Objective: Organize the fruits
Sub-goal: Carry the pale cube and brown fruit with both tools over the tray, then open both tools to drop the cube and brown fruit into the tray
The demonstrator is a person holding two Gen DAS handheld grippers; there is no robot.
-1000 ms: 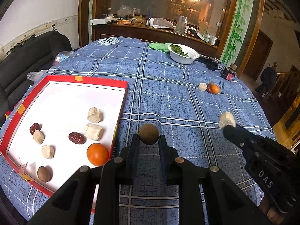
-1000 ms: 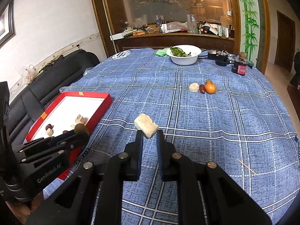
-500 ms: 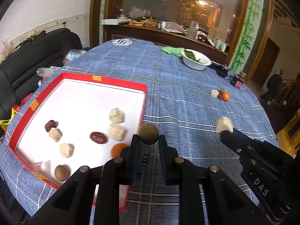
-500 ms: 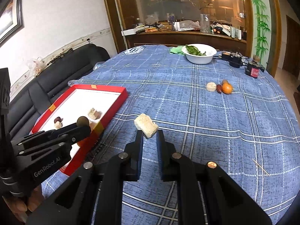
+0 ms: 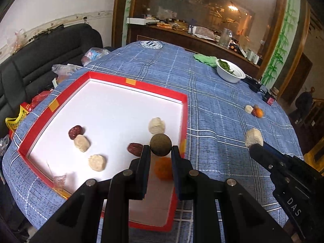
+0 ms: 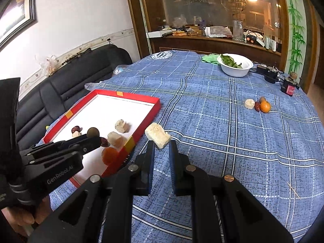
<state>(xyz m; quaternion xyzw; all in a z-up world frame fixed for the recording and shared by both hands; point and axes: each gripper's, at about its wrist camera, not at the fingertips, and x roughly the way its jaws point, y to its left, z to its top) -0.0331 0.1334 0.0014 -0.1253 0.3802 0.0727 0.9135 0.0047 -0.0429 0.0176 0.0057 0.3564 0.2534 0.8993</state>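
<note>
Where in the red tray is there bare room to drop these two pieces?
The red tray's far half, behind the dark red date and the pale chunk, is bare white. The near right corner is crowded around the orange and second date.

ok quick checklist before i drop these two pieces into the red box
1. Left hand-held gripper shut on the brown ball: ok.
2. Right hand-held gripper shut on the pale chunk: ok.
3. Brown ball over the red box interior: ok, near its right wall.
4. Pale chunk over the box: not ok, it hangs outside the wall, above the blue tablecloth.
5. Free spot below the ball: cannot tell; the orange fruit lies right under the fingers.
6. Height above the box floor: cannot tell.
</note>
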